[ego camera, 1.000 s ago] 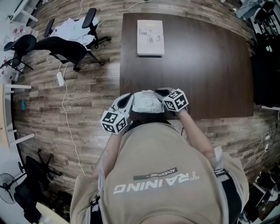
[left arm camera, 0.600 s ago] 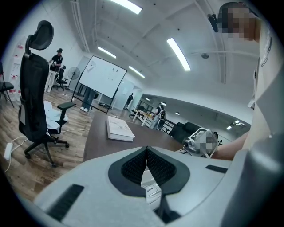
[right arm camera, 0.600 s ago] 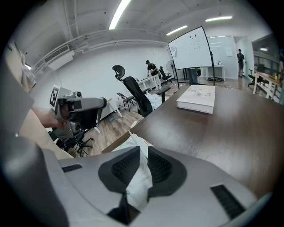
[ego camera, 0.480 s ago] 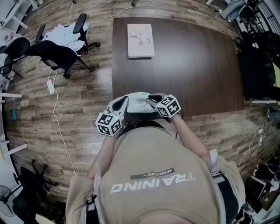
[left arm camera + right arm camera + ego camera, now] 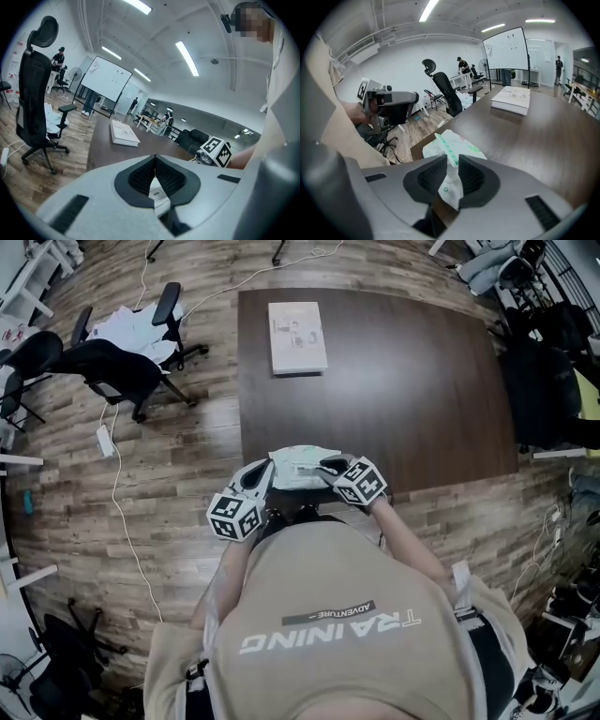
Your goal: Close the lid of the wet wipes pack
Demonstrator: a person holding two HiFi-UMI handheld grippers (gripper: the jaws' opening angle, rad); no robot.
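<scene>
The white wet wipes pack lies at the table's near edge, just in front of the person. My left gripper is at its left end; in the left gripper view its jaws are closed, with the pack's white "OPEN" tab pinched between them. My right gripper is at the pack's right end. In the right gripper view the pack shows a white strip with a green stripe that rises between the pads. These jaws have just been opening, and a narrow gap shows beside the film.
A white book lies at the far left of the dark brown table. Black office chairs and a floor cable stand left of the table. People and a whiteboard are far off in the room.
The right gripper has shifted a little along the pack's right end, toward the person. The left gripper has stayed at the left end. The head camera has drifted.
</scene>
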